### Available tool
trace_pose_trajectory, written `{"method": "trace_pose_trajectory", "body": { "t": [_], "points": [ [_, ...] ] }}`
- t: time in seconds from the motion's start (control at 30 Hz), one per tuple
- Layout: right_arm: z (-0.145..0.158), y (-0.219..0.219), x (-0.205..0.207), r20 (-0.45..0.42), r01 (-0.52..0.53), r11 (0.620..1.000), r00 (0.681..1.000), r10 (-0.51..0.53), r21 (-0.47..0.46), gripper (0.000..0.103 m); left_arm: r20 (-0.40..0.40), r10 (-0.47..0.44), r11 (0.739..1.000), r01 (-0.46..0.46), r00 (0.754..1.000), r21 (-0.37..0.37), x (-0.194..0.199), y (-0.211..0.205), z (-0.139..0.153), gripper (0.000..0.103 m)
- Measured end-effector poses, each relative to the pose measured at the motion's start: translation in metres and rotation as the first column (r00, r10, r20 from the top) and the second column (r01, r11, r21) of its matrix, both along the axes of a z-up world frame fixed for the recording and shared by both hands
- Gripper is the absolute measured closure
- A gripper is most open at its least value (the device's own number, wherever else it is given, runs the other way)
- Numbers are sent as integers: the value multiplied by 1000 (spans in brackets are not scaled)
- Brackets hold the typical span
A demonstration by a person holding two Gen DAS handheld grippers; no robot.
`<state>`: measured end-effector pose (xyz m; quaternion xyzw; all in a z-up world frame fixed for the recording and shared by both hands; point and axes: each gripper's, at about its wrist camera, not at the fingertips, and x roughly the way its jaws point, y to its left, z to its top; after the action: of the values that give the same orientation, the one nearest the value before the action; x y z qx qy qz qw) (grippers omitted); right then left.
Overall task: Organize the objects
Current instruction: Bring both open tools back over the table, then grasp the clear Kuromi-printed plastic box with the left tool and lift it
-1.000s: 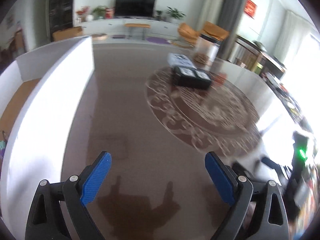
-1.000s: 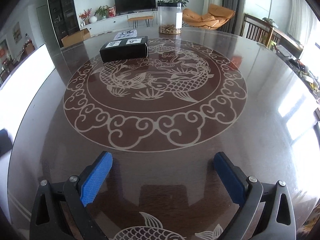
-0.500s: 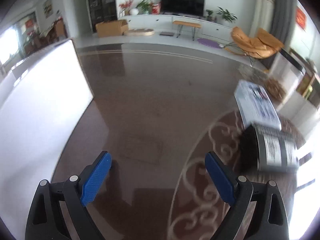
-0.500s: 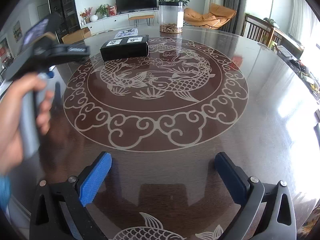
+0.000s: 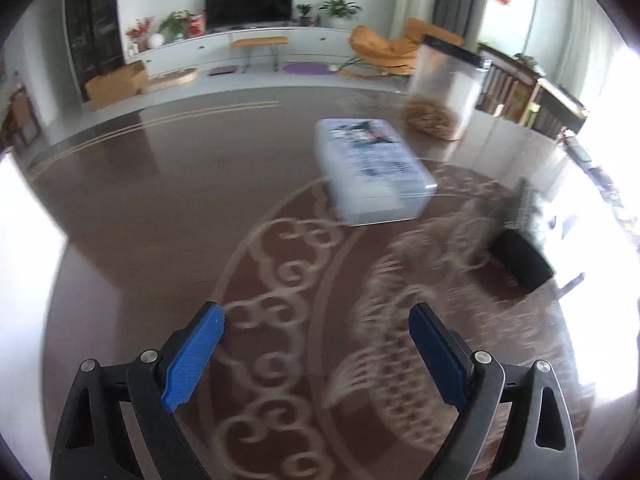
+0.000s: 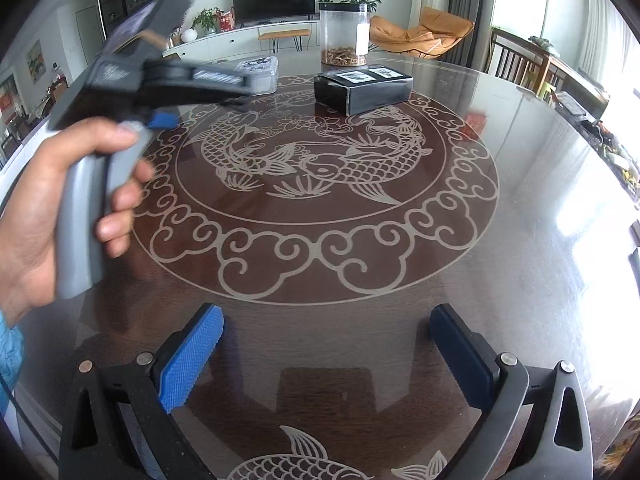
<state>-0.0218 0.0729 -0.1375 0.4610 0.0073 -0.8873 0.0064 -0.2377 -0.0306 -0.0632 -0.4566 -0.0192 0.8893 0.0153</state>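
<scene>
1. Left wrist view: my left tongs point(image 5: 316, 344) are spread wide and empty, hanging over the patterned desk point(image 5: 160, 208). Straight ahead and a little right lies the clear plastic box point(image 5: 372, 168) with a printed label, flat on the desk, well apart from the pads. Behind it stands a tall clear jar point(image 5: 444, 88) with brown bits in the bottom; a black box point(image 5: 520, 260) sits off to the right. I judge this to be the approach step, with the clear box the likely target. The next move calls for carrying the tongs forward and lining them up across the box's narrow side.

2. Right wrist view: my right tongs point(image 6: 326, 346) are also released, holding nothing, low over the near rim of the desk. The left hand point(image 6: 60, 200) grips its handle at the left. The black box point(image 6: 362, 88) and jar point(image 6: 344, 36) stand close by the clear box point(image 6: 260, 74), so a wide sweep could knock them.
</scene>
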Motion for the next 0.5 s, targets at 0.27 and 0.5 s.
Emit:
{"method": "trace_pose_trajectory", "body": {
  "t": [0.27, 0.5],
  "points": [
    [0, 0, 0, 0, 0, 1000, 1000, 0, 0, 0, 29, 22, 998, -21, 999, -56, 2, -25, -2, 0],
    [0, 0, 1, 0, 1, 1000, 1000, -1, 0, 0, 26, -23, 999, 23, 999, -26, -1, -25, 10, 0]
  ]
}}
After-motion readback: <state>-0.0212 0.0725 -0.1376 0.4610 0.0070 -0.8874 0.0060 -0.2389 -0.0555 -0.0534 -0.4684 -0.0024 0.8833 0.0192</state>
